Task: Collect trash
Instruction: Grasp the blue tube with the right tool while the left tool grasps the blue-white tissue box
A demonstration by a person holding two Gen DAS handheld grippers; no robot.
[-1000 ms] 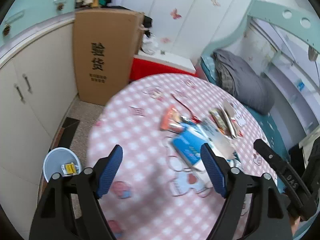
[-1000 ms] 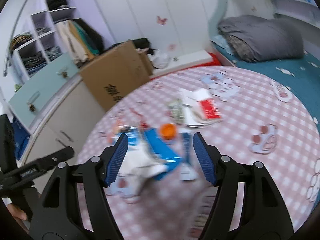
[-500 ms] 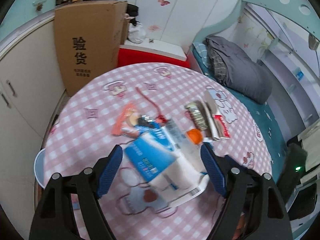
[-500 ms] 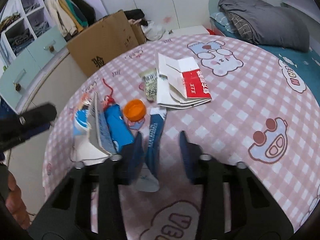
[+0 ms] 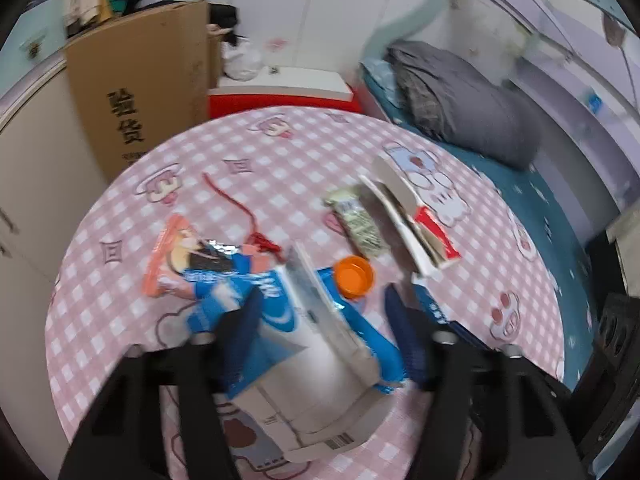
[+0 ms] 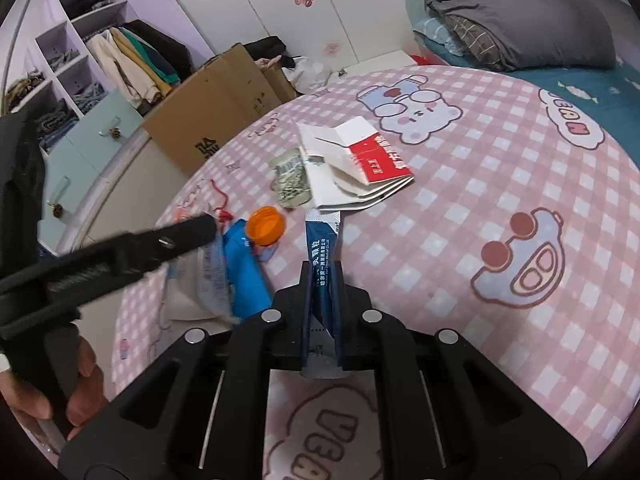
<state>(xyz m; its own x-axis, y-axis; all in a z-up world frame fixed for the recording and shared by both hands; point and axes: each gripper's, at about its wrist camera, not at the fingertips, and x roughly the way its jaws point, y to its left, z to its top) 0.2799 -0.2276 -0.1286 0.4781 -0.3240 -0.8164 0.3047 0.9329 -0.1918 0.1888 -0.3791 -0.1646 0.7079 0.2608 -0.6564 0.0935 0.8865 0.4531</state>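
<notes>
So on the round table with the pink checked cloth (image 6: 500,208) I count one orange bottle cap (image 6: 266,225), lying open side up with nothing in it that I can make out; one red string (image 5: 240,208); one greenish crumpled wrapper (image 6: 291,178); one flattened white-and-red carton (image 6: 360,164); one orange snack packet (image 5: 170,254), only seen from the left wrist camera; one dark blue sachet (image 6: 322,248); and one opened blue-and-white box (image 5: 288,332) with a blue pouch (image 6: 246,276) lying right against it.

The right gripper (image 6: 322,304) is clamped tight on the near end of the dark blue sachet, pads squeezing it, the rest of the sachet sticking out forward over the cloth toward the carton.

The left gripper (image 5: 320,320) has just been narrowing its jaws and they straddle the blue-and-white box and pouch; the picture is blurry there, so I can't tell if the pads actually press on anything yet.

Off the table there's one big brown cardboard box (image 5: 140,96) standing by the cabinets; can't see inside it.

A hand (image 6: 44,392) holds the left gripper's handle at the edge of the right camera's view.
</notes>
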